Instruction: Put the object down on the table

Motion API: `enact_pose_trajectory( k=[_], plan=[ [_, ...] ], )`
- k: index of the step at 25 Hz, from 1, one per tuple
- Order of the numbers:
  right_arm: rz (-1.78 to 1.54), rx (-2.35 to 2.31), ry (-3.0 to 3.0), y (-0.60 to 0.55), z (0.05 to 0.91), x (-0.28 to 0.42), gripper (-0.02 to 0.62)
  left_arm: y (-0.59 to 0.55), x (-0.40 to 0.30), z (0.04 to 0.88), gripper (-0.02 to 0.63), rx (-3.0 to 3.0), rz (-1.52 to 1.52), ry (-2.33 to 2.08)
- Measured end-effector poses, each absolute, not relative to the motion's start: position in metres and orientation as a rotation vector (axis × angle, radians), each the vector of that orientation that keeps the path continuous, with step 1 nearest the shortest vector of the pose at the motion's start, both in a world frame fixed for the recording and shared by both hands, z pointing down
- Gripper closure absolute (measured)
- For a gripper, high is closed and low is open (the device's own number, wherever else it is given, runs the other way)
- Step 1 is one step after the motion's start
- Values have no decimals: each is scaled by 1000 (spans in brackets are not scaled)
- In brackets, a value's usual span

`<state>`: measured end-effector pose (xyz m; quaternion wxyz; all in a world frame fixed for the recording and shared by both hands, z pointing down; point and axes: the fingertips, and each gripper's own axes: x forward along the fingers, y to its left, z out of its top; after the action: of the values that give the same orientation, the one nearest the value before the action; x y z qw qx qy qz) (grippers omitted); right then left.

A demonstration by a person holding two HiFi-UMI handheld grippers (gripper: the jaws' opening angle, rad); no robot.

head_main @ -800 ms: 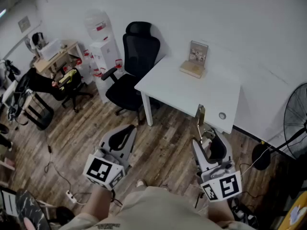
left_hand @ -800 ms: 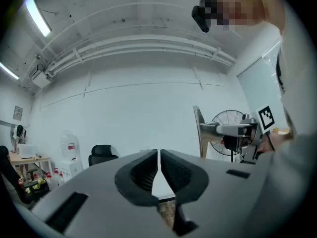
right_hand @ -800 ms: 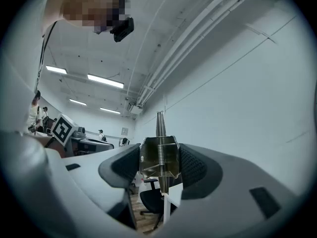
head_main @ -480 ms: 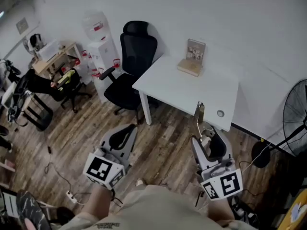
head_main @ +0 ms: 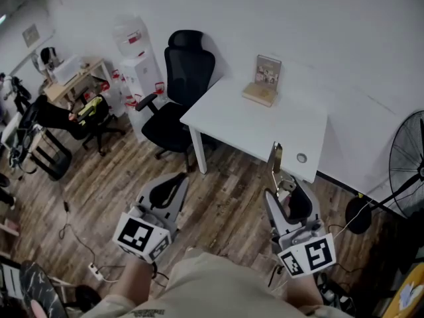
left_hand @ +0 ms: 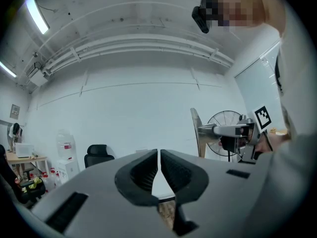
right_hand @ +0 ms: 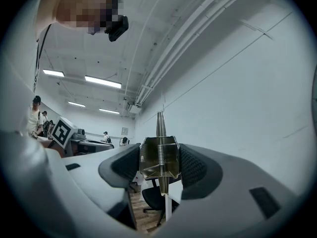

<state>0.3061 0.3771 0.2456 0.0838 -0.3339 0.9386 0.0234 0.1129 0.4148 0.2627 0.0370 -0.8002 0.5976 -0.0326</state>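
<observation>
At right gripper point(right_hand: 159, 170), one metal clip point(right_hand: 158, 155)

Head view: steeply down on table point(head_main: 252, 128). Gripper views: close behind own jaws, both catching chair point(left_hand: 96, 153).

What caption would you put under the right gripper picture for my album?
Right gripper clamps a metal spring clip beside a white wall.

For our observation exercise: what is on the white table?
The white table holds a wooden block with an upright picture and a round disc. Anything behind the picture is covered.
</observation>
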Motion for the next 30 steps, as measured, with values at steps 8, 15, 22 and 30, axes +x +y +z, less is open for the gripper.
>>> enact_pose_trajectory(
  k=[8, 15, 22, 30],
  plan=[
    [1, -977, 2833, 375, 260, 310, 345, 416, 107, 278, 571, -2461, -131, 1879],
    [-26, -978, 2849, 359, 268, 305, 345, 399, 101, 278, 571, -2451, -118, 1879],
    [-47, -982, 2872, 332, 277, 293, 345, 376, 93, 286, 571, -2471, -122, 1873],
    [-117, -1004, 2863, 291, 285, 267, 345, 336, 60, 298, 571, -2510, -105, 1894]
  ],
)
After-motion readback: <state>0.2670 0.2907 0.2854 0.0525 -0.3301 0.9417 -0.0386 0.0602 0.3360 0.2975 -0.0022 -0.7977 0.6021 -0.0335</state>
